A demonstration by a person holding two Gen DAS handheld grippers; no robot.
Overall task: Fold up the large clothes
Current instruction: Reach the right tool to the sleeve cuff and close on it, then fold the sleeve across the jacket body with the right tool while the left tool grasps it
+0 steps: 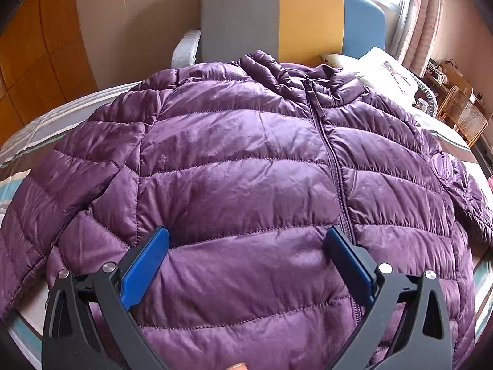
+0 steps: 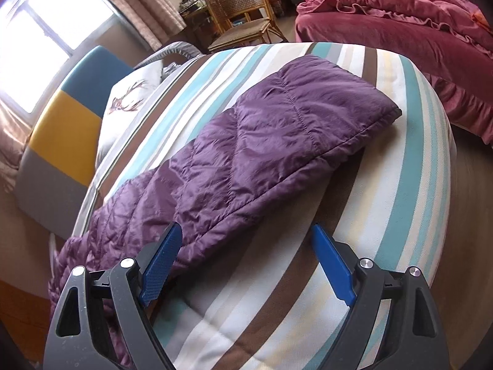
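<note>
1. The left claw [image 1: 248, 242] is nearest the left wrist camera. Its blue pads stand wide apart above the lower front of the jacket, gripping nothing.
2. The right claw [image 2: 245, 239] is likewise spread wide, with nothing held. Its left pad [image 2: 161, 269] is just over the edge of the sleeve, and its right pad is over bare bedding.
3. The bed [image 2: 400, 185] carries everything, under a cover striped in teal, brown, cream and white.
4. The purple quilted jacket [image 1: 240, 166] lies face up and flat on the bed. It is zipped shut, its collar points toward the head of the bed, and its hem is nearest the left claw.
5. One sleeve [image 2: 277, 135] stretches out flat across the striped cover toward the bed's side edge, and its cuff ends short of that edge.
6. The headboard [image 1: 292, 18], in grey, yellow and blue panels, stands beyond the collar.
7. A second bed with a pink ruffled cover [image 2: 400, 9] is well apart, past the sleeve.
8. A white pillow with a deer print [image 2: 129, 98] lies at the head of the bed, near the jacket's shoulder.
9. A rattan chair [image 2: 243, 9] stands by the curtained window.
</note>
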